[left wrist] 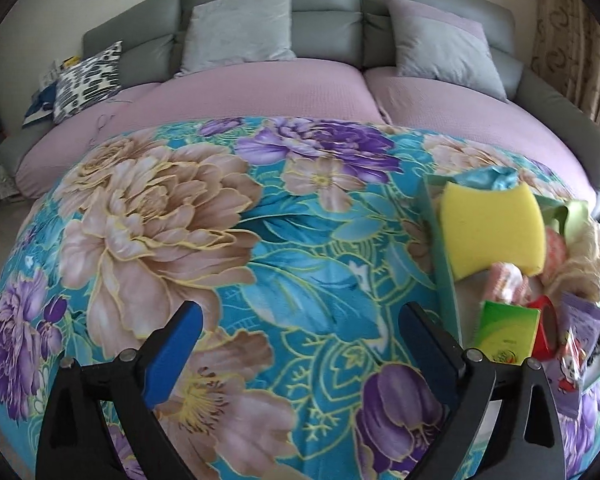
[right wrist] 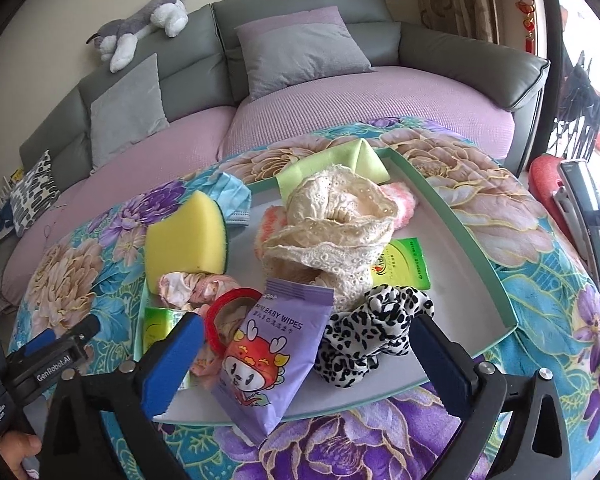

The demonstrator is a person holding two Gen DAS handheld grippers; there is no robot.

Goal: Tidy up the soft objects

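A shallow green-rimmed tray point(right wrist: 462, 232) lies on the floral blanket point(left wrist: 220, 220). It holds a yellow sponge point(right wrist: 184, 236), a cream lace cloth point(right wrist: 336, 224), a purple baby wipes pack point(right wrist: 276, 344), a leopard-print scrunchie point(right wrist: 372, 332), a red ring point(right wrist: 224, 316), green tissue packs point(right wrist: 404, 264) and a pink cloth point(right wrist: 192, 288). My right gripper point(right wrist: 306, 332) is open at the tray's near edge; the wipes pack and scrunchie lie between its fingers, untouched. My left gripper point(left wrist: 300, 320) is open over bare blanket left of the tray, where the sponge point(left wrist: 492, 232) leans on the rim.
Behind the blanket stands a grey sofa point(right wrist: 300, 12) with a lilac seat cover, grey cushions point(left wrist: 240, 28) and a patterned pillow point(left wrist: 88, 80). A plush dog point(right wrist: 140, 24) lies on the backrest. A red seat bearing a phone point(right wrist: 588, 216) is at the right.
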